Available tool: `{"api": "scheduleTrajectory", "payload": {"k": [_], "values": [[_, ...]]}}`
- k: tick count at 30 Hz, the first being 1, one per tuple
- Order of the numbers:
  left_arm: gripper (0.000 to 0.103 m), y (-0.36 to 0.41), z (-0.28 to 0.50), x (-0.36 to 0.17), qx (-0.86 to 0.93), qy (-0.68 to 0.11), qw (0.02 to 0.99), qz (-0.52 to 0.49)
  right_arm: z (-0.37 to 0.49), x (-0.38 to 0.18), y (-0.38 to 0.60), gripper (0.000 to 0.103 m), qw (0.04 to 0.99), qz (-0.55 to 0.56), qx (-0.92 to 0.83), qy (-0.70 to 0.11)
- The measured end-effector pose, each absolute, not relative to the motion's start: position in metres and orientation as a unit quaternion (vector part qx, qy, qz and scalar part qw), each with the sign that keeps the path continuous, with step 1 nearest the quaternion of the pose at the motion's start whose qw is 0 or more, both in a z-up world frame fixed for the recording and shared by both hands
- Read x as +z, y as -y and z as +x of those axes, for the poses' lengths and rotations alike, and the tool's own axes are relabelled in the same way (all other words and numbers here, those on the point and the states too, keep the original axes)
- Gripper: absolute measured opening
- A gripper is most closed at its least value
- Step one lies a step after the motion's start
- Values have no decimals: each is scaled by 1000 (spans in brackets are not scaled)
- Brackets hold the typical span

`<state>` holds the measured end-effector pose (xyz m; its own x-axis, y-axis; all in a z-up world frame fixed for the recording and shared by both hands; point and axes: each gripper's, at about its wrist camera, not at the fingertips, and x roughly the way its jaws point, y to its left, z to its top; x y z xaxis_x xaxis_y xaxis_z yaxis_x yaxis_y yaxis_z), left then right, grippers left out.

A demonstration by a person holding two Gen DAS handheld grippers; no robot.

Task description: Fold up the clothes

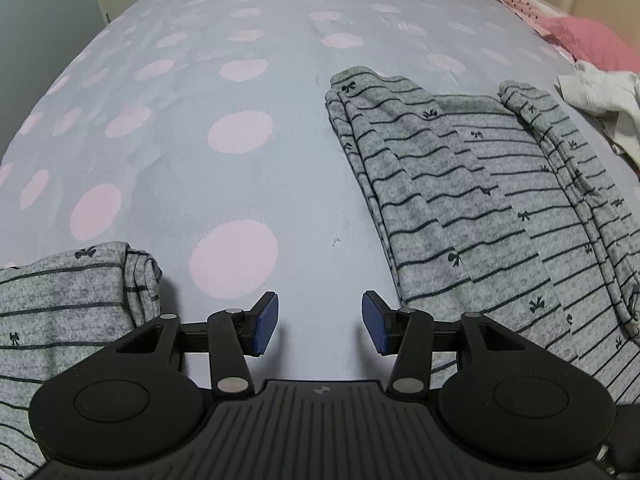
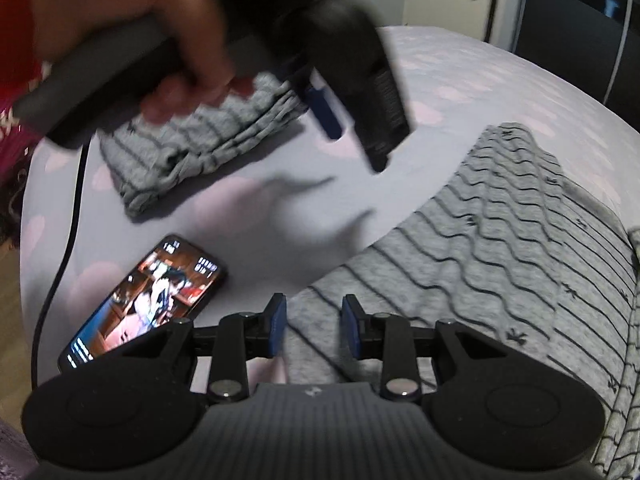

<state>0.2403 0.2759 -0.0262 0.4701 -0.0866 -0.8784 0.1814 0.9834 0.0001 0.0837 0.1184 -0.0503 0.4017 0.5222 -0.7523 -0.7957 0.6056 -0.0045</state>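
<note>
Left claw (image 1: 320, 322): hanging open over the bed (image 1: 240, 184), gripping nothing.
Right claw (image 2: 314, 326): hovering open above striped top (image 2: 480, 248), empty.
Advice: pinch one hem layer squarely.

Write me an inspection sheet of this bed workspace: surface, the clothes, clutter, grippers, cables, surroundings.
Surface: bedspread, grey with pink dots, mostly bare in the middle.
Job's things: striped top lying spread out with its sleeves turned in; folded striped garment set apart from it.
Clutter: phone with its screen lit, lying near the bed's edge; white cloth and pink pillow at the far side.
Grippers: left gripper open, nothing between its pads; right gripper open above the striped top's edge, gripping nothing.
Cables: black cable running along the bed's edge beside the phone.
Surroundings: dark cabinet beyond the bed.
</note>
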Motion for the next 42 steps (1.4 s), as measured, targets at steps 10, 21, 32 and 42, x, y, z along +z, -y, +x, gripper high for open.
{"api": "scheduleTrajectory", "payload": {"k": [10, 21, 32, 42], "values": [[45, -280, 244, -38, -78, -512, 855, 37, 85, -74, -135, 42, 812, -192, 377, -403], [52, -290, 275, -42, -96, -487, 864, -84, 114, -61, -89, 12, 821, -63, 373, -428], [58, -308, 342, -76, -79, -470, 838, -265, 134, -34, -23, 12, 816, 85, 389, -418], [58, -275, 380, -88, -58, -460, 837, -290, 135, -25, 11, 12, 815, 112, 390, -414]]}}
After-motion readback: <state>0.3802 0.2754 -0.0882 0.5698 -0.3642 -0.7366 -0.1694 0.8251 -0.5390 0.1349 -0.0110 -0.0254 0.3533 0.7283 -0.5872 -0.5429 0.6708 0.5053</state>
